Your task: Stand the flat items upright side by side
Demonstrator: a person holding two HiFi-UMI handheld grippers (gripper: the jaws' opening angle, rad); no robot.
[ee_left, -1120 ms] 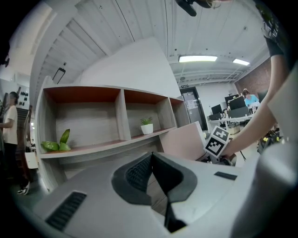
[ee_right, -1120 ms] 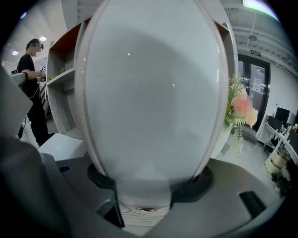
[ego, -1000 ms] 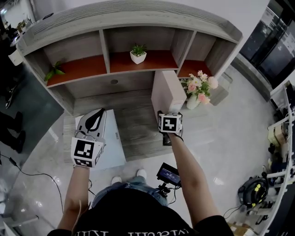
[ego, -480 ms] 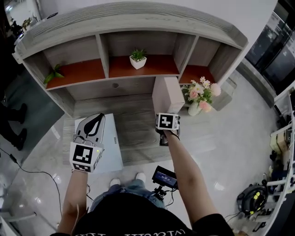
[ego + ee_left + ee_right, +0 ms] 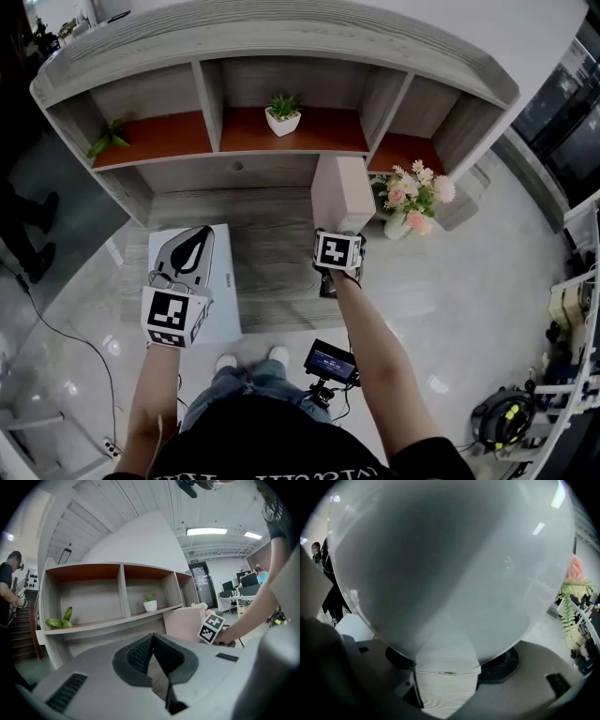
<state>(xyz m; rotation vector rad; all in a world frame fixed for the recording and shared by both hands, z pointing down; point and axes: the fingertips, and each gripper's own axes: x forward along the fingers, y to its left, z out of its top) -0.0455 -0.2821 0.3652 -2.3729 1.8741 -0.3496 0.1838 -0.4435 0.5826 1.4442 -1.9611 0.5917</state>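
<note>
Flowers in a vase stand just right of my right gripper, close beside the upright pink box. The box's near end sits between that gripper's wide jaws, which have just been opening. To the left, open wooden shelf runs to the white box. That box lies flat below my left gripper, whose jaws are together on nothing. Print on its edge is too small to read.

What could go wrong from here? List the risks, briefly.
1. The right gripper has just been opening its jaws around the upright box; a careless pull-back could topple it toward the flower vase beside it.
2. The white box lies flat; standing it alongside might knock the upright box over.
</note>
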